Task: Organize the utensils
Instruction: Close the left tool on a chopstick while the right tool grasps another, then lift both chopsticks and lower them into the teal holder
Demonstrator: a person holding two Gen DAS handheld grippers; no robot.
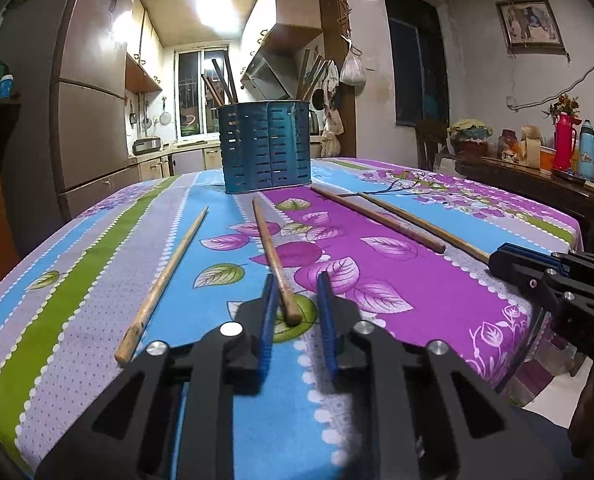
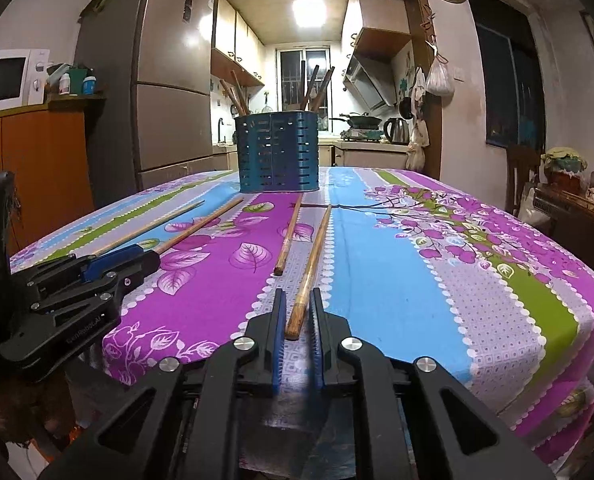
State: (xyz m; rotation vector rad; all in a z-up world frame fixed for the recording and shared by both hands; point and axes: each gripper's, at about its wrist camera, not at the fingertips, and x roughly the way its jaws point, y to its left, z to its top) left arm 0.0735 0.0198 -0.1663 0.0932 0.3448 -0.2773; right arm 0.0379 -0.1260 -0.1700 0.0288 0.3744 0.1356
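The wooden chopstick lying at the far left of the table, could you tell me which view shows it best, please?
The left wrist view: the leftmost wooden chopstick lies there unobstructed, end to end. In the right wrist view, the left gripper hides its near end.

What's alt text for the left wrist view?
The left gripper straddles the near end of a wooden chopstick on a floral tablecloth; three more chopsticks lie alongside, the right gripper at the rightmost one's end. A blue slotted holder stands behind.
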